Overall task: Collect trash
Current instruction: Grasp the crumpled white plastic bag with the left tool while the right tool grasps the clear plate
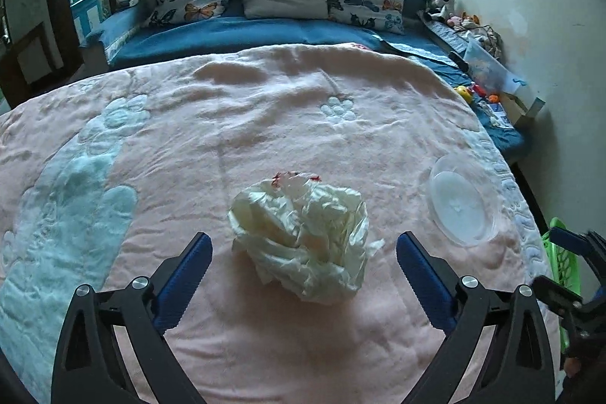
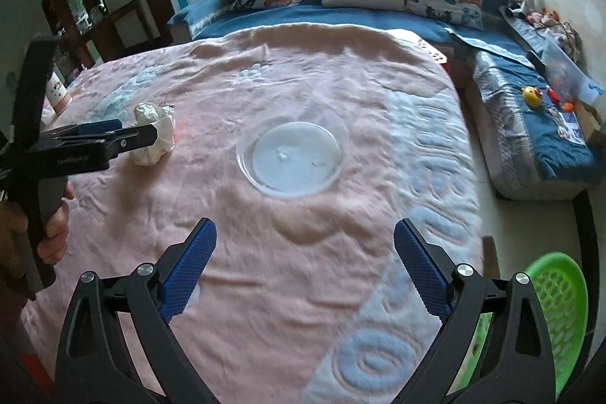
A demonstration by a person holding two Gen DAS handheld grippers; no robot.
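While the left gripper [image 1: 303,252] hangs with its jaws spread wide, the crumpled plastic bag [image 1: 303,233] lies on the pink blanket [image 1: 265,108] straight ahead between its fingers. Equally wide and empty, the right gripper [image 2: 305,252] faces the clear plastic lid [image 2: 291,158], farther from the bag.

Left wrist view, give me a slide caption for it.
Open left gripper lined up on a crumpled plastic bag on the pink blanket.
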